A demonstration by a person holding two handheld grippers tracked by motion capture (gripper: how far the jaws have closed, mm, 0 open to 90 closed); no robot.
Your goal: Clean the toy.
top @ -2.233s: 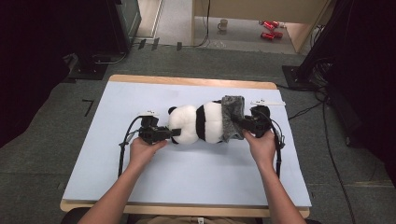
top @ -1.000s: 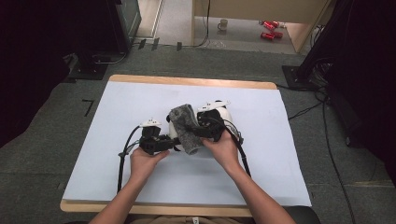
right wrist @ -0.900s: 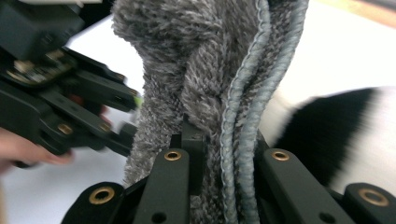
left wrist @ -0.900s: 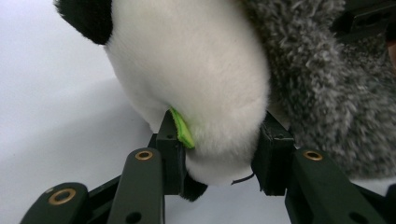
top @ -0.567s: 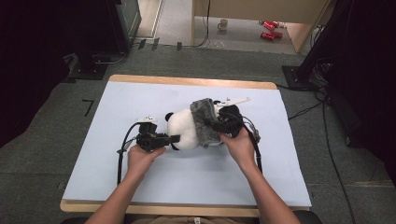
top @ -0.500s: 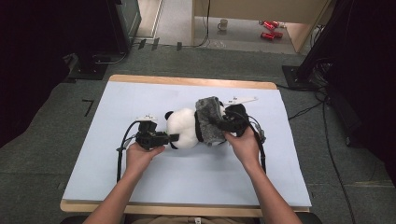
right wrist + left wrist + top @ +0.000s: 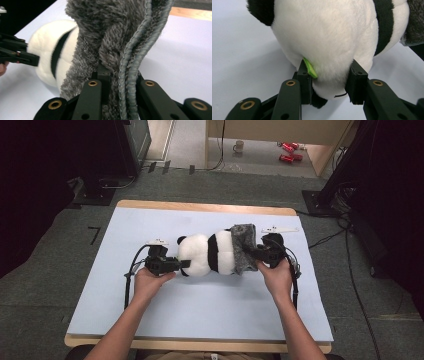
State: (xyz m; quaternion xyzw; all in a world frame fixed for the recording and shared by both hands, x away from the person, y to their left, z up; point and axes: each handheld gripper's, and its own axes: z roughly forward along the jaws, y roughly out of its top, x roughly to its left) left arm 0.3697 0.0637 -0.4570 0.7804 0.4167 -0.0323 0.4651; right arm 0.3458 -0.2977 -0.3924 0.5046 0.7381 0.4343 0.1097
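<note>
One plush panda [image 7: 207, 254] lies lengthwise on the pale blue table mat [image 7: 200, 315], held between the two grippers. The left gripper [image 7: 176, 264] is closed on the panda's white head end: in the left gripper view its two black jaws press into the fur from either side, with a small green tag [image 7: 309, 68] caught against the inner face of the left-hand jaw. This grip seems meant to anchor the toy so that it does not slide. The right gripper [image 7: 256, 253] is clamped narrowly on one grey fuzzy cloth [image 7: 243, 248], a garment or cover with a stitched, corded hem [image 7: 135, 57]; the doubled fabric stands up between the jaws, directly ahead of them. The cloth wraps the panda's rear end, just beyond the right jaws, probably so that it can be drawn along the body against the left hold. Count: one panda, one cloth, two grippers, two hands.
</note>
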